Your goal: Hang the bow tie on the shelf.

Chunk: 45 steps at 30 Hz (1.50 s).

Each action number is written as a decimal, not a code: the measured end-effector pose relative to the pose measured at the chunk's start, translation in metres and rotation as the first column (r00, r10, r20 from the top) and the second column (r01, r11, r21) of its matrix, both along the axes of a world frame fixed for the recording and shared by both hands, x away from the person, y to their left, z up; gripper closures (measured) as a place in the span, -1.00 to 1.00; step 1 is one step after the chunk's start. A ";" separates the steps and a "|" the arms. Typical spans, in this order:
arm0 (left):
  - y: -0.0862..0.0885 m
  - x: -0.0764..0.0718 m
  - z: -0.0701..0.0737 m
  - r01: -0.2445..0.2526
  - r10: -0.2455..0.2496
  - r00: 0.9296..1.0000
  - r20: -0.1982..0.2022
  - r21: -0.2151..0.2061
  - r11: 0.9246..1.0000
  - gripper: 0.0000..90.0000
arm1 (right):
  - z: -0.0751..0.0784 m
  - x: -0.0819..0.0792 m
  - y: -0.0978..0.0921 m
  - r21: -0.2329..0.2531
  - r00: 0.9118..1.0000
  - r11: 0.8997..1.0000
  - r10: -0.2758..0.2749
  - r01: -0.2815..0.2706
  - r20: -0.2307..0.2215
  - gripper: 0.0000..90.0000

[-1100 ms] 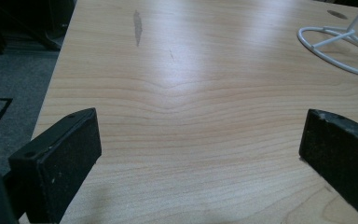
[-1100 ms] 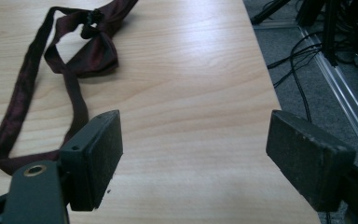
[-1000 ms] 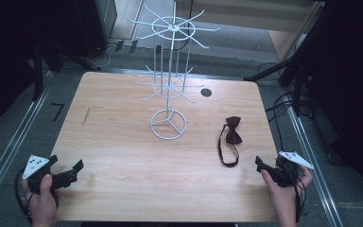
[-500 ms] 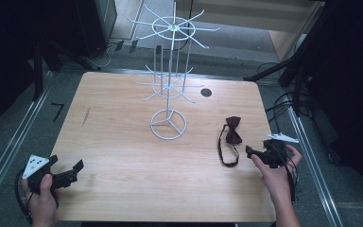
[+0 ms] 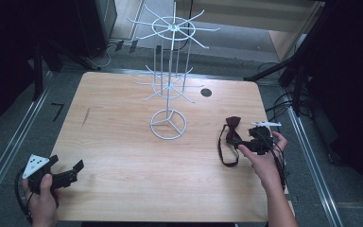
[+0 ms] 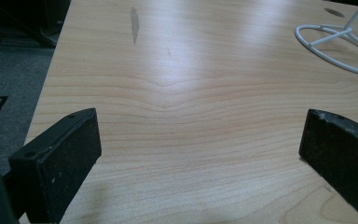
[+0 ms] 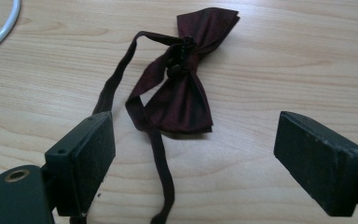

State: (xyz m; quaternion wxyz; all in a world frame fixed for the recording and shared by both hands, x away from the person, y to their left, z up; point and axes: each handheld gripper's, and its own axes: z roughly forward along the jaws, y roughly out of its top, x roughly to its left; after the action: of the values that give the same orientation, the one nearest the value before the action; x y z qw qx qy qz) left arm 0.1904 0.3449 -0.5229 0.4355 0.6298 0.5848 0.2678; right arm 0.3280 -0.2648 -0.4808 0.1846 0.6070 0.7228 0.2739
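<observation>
A dark maroon fabric bow tie point(image 7: 186, 91) with a thin strap of the same cloth lies flat on the light wooden bench point(image 5: 123, 156), toward its right side, the strap point(image 7: 161, 172) looping off from the knot and trailing toward the near edge. In the right gripper view the bow sits just ahead of the right gripper point(image 7: 205, 158), whose two black jaws stand wide apart with nothing between them but the strap's tail and bare wood; neither pad touches the cloth. From the high view that right gripper point(image 5: 248, 142) hovers at the bow tie's right edge, held in the person's right hand point(image 5: 262, 161), the forearm coming in from the bottom. Left of the bow tie, near the bench's middle, stands a white wire display rack point(image 5: 170, 71) on a round ring base point(image 5: 168, 124), with spoked arms at two levels. A small dark round hole point(image 5: 206, 92) marks the bench behind. Well apart, at the near left corner, the left gripper point(image 5: 73, 171) is held low in the left hand point(image 5: 42, 198), its jaws spread wide and empty over bare wood.
</observation>
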 end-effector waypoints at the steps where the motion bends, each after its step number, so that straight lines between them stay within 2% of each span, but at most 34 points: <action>1: 0.000 0.000 0.000 0.001 -0.001 1.000 -0.001 0.001 1.000 -1.00 | 0.000 0.002 0.003 0.007 1.000 1.000 0.011 -0.011 -0.003 -0.77; 4: 0.000 0.000 0.000 0.004 -0.004 1.000 -0.003 0.001 1.000 -1.00 | -0.003 0.009 0.010 0.019 0.998 0.999 0.052 -0.051 -0.034 -0.83; 6: 0.000 0.000 0.000 0.004 -0.004 1.000 -0.004 0.001 1.000 -1.00 | -0.006 0.013 0.015 0.008 0.996 0.998 0.063 -0.063 -0.058 -0.94; 9: 0.000 0.000 0.000 0.005 -0.005 1.000 -0.002 -0.001 1.000 -1.00 | -0.011 0.020 0.020 0.000 0.996 0.998 0.056 -0.056 -0.074 -1.00; 22: 0.001 0.000 0.000 0.011 -0.011 1.000 -0.002 -0.005 1.000 -1.00 | -0.021 0.038 0.038 -0.001 0.992 0.998 0.062 -0.063 -0.112 -1.00; 29: 0.001 0.000 0.000 0.013 -0.013 1.000 -0.002 -0.006 1.000 -1.00 | -0.031 0.046 0.039 -0.005 0.989 0.999 0.032 -0.033 -0.147 -1.00; 33: 0.001 0.000 0.000 0.014 -0.014 1.000 -0.002 -0.006 1.000 -1.00 | -0.035 0.047 0.039 -0.034 0.987 0.999 0.014 -0.020 -0.163 -1.00; 35: 0.001 0.000 0.000 0.014 -0.014 1.000 -0.003 -0.006 1.000 -1.00 | -0.036 0.048 0.037 -0.056 0.987 0.998 0.000 -0.009 -0.160 -0.95; 41: 0.001 0.000 0.000 0.014 -0.014 1.000 -0.003 -0.007 1.000 -1.00 | -0.035 0.048 0.028 -0.065 0.988 0.997 -0.052 0.043 -0.142 -0.88; 45: 0.001 0.000 0.000 0.014 -0.014 1.000 -0.003 -0.008 1.000 -1.00 | -0.038 0.048 0.024 -0.071 0.987 0.996 -0.056 0.046 -0.149 -0.84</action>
State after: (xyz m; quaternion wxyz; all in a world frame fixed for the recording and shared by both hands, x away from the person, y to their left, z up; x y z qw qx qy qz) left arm 0.1907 0.3459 -0.5229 0.4388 0.6328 0.5820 0.2614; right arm 0.3759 -0.2407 -0.5189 0.1570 0.6377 0.7277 0.1979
